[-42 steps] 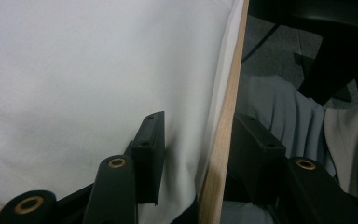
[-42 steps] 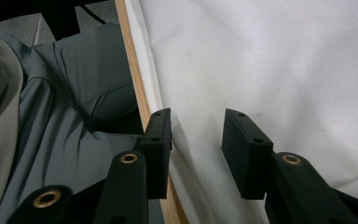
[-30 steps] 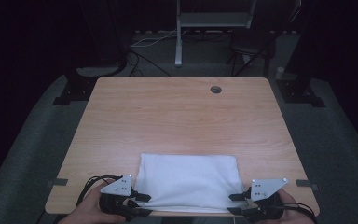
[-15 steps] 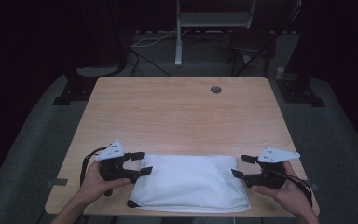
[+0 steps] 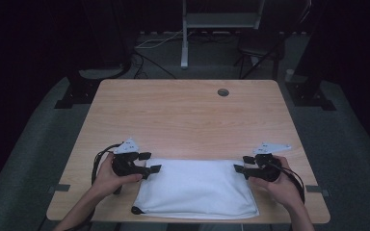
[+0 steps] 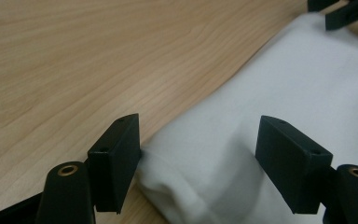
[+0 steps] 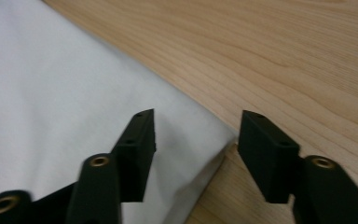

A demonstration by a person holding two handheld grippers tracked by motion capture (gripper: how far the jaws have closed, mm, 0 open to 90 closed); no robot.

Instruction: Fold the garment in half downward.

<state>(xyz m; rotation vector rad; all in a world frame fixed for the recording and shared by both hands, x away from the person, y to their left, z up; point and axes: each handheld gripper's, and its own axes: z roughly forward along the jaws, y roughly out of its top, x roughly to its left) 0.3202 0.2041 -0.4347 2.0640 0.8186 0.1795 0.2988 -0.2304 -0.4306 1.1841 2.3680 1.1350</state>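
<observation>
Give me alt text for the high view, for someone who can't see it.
A person's two hands each hold a hand-held gripper at the far corners of a folded white cloth lying near the front edge of a wooden table. The left hand-held gripper and the right hand-held gripper both stand open, their tips at the cloth's edge. The room beyond is dark.

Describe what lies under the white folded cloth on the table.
The white cloth lies flat on the wooden table. Whatever else might sit beneath it is covered.
</observation>
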